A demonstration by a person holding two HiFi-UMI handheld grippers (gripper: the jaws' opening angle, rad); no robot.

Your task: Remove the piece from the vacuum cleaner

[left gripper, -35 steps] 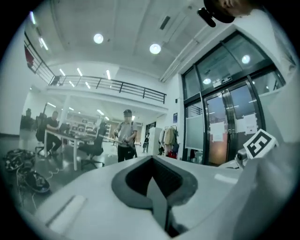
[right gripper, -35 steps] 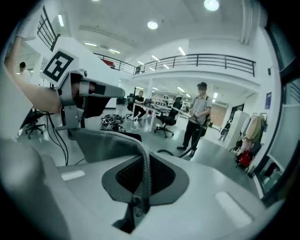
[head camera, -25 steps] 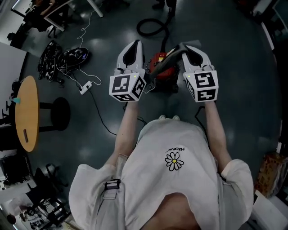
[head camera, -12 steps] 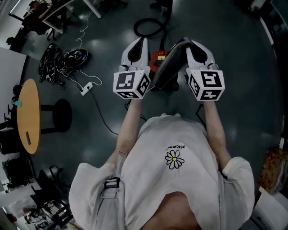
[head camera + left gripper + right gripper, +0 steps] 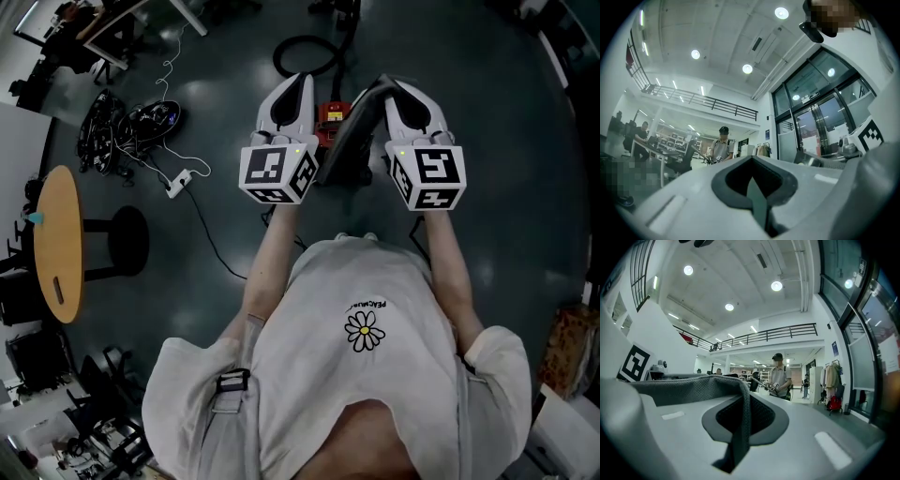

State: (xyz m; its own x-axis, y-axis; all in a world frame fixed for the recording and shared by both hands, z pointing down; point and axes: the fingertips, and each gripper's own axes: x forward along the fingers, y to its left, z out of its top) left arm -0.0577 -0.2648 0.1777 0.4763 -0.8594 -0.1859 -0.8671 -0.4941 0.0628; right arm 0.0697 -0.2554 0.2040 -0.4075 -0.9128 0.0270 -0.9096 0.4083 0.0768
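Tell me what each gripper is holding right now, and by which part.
The right gripper clamps the grey mesh piece by one edge. The left gripper is shut with nothing clearly in it.

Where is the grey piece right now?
Head view, centre: the grey mesh piece is clamped in the right tongs, slanting down between both arms, over the red vacuum cleaner.

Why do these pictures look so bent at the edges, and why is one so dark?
Head view: dim, the floor dark with pale glare patches, edges curved. Left gripper view: round fisheye frame with black corners, ceiling lamps flaring white. Right gripper view: the railing bows too; the cloth piece looms close.
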